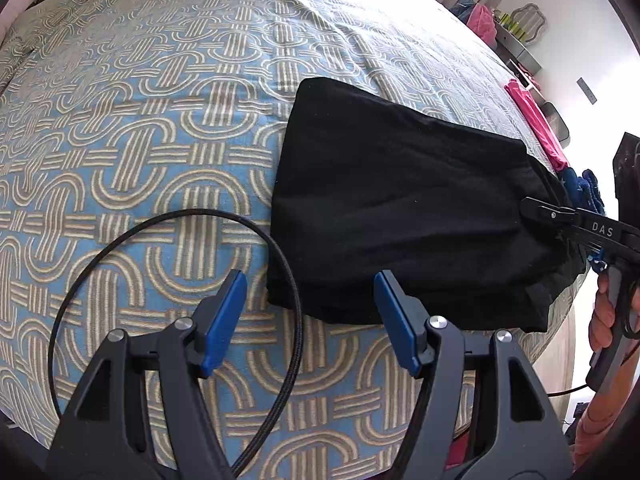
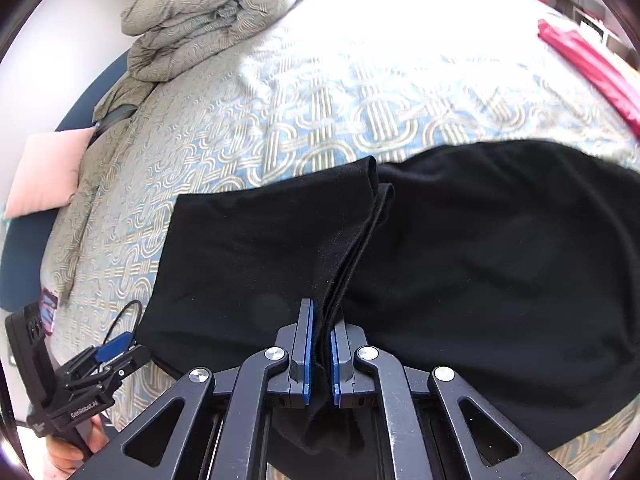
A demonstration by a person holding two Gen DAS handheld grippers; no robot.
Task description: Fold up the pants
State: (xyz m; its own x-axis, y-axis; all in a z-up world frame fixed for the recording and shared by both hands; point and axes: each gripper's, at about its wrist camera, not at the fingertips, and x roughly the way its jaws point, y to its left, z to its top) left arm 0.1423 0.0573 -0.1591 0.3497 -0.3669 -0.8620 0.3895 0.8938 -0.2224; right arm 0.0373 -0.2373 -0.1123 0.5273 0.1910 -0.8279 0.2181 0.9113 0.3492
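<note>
The black pants (image 1: 400, 216) lie folded on the patterned bedspread (image 1: 140, 120), near the bed's front right edge. My left gripper (image 1: 308, 308) is open and empty, hovering just in front of the pants' near left corner. My right gripper (image 2: 320, 332) is shut on a fold of the black pants (image 2: 460, 260), with cloth pinched between its blue pads (image 2: 307, 344). In the left wrist view the right gripper (image 1: 536, 210) reaches in from the right and grips the pants' right end. In the right wrist view the left gripper (image 2: 116, 350) shows at lower left.
A black cable (image 1: 276, 256) loops over the bedspread by my left gripper. A folded quilt (image 2: 200, 16) and a pink pillow (image 2: 44, 172) lie at the bed's head. A red garment (image 2: 588, 64) and blue clothes (image 1: 588, 188) lie at the bed's right edge.
</note>
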